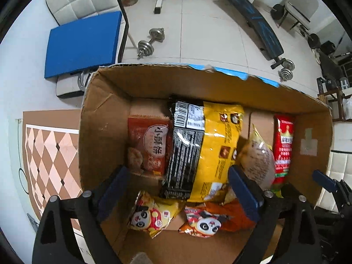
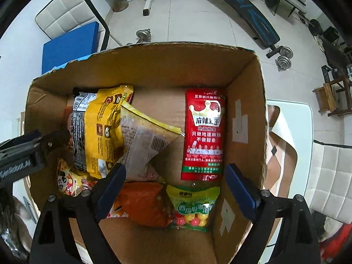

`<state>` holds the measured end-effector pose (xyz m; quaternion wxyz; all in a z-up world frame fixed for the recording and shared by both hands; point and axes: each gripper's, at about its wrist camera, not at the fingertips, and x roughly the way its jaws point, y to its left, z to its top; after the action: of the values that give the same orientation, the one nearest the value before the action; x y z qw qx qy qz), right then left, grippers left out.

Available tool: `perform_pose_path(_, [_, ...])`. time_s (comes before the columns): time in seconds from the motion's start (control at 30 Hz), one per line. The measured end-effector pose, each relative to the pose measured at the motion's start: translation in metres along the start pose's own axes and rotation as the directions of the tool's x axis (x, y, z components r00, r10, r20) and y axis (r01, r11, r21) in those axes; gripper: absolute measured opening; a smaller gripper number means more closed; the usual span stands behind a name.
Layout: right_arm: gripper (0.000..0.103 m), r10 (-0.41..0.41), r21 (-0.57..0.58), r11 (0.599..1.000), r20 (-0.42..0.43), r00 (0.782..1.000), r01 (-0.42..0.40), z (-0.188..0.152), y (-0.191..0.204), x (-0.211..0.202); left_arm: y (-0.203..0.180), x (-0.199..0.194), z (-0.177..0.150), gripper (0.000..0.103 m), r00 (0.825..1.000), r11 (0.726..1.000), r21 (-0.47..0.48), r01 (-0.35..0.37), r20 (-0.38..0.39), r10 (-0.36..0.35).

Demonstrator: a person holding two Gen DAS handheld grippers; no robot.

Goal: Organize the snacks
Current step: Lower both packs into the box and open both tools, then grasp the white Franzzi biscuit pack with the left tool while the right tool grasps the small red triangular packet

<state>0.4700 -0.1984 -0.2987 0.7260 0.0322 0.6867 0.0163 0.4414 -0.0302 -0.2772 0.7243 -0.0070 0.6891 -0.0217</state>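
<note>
Both our grippers, left gripper (image 1: 179,189) and right gripper (image 2: 176,183), hang spread wide and empty above the cardboard box (image 2: 244,101), where the yellow snack bag (image 1: 216,149) and red packet (image 2: 203,134) lie just below.

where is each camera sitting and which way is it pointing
Left wrist: on the left gripper, above the cardboard box, looking down into it; its open blue fingers show, and the right gripper at the right edge.
Right wrist: on the right gripper, over the box's right side, looking down; open fingers show, the left gripper at left.
Shared: box, yellow bag, red packet.
</note>
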Motion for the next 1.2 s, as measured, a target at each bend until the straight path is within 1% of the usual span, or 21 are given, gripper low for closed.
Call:
perform_pose_path(0.13, [0.094,0.0,0.001,1.0,0.026,1.0,0.0,-0.016,0.002,-0.013,0.0,-0.015,-0.016,0.093,0.999,1.0,0.009,0.009,0.04,-0.01])
perform_pose_path(0.23, [0.094,-0.012,-0.001,1.0,0.06,0.998,0.012,-0.033,0.003,-0.027,-0.001,-0.032,-0.035,0.093,0.996,1.0,0.013,0.008,0.087,-0.01])
perform_pose_path(0.33, [0.094,-0.034,-0.001,0.999,0.094,0.995,0.034,-0.049,0.005,-0.041,-0.001,-0.049,-0.056,0.093,0.991,1.0,0.009,0.009,0.131,-0.01])
perform_pose_path(0.43, [0.094,-0.04,0.0,0.999,0.129,0.991,0.04,-0.069,0.005,-0.056,0.001,-0.064,-0.076,0.094,0.984,1.0,-0.003,0.016,0.175,-0.015])
perform_pose_path(0.63, [0.094,-0.048,-0.004,0.999,0.209,0.977,0.05,-0.109,0.008,-0.091,0.003,-0.097,-0.12,0.093,0.964,0.999,-0.022,0.028,0.264,-0.022])
perform_pose_path(0.77, [0.094,-0.037,-0.007,0.999,0.246,0.969,0.039,-0.137,0.012,-0.111,-0.003,-0.12,-0.148,0.093,0.946,1.0,-0.008,0.016,0.323,-0.013])
perform_pose_path(0.87, [0.094,-0.029,-0.01,0.999,0.27,0.962,0.033,-0.158,0.015,-0.124,-0.005,-0.133,-0.169,0.093,0.935,1.0,0.0,0.016,0.353,-0.015])
perform_pose_path(1.1, [0.094,0.001,-0.013,1.0,0.295,0.956,0.003,-0.202,0.016,-0.149,-0.009,-0.155,-0.206,0.093,0.932,0.998,0.014,0.057,0.358,-0.059])
perform_pose_path(1.2, [0.094,0.027,0.0,1.0,0.298,0.954,-0.028,-0.221,0.012,-0.158,-0.009,-0.16,-0.224,0.093,0.93,0.998,0.014,0.056,0.362,-0.058])
